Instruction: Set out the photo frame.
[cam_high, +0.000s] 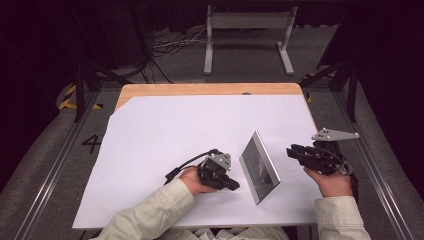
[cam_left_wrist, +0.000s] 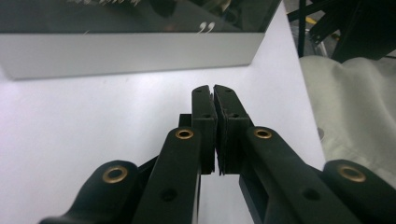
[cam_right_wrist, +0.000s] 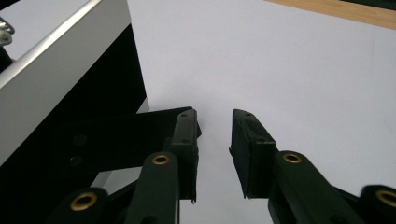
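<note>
Silver-rimmed picture frame (cam_high: 259, 167) stands tilted on white paper sheet (cam_high: 165, 130) btwn both grippers, dark glossy face toward the left one. High view: left gripper (cam_high: 231, 184) just beside frame, not touching; right gripper (cam_high: 292, 151) near its back, apart.

Left gripper view: left gripper (cam_left_wrist: 214, 100) pressed together, empty; frame's flat metal edge (cam_left_wrist: 130, 56) ahead.

Right gripper view: right gripper (cam_right_wrist: 215, 135) part spread, holding nothing; frame's black back (cam_right_wrist: 93, 88) at left.
</note>
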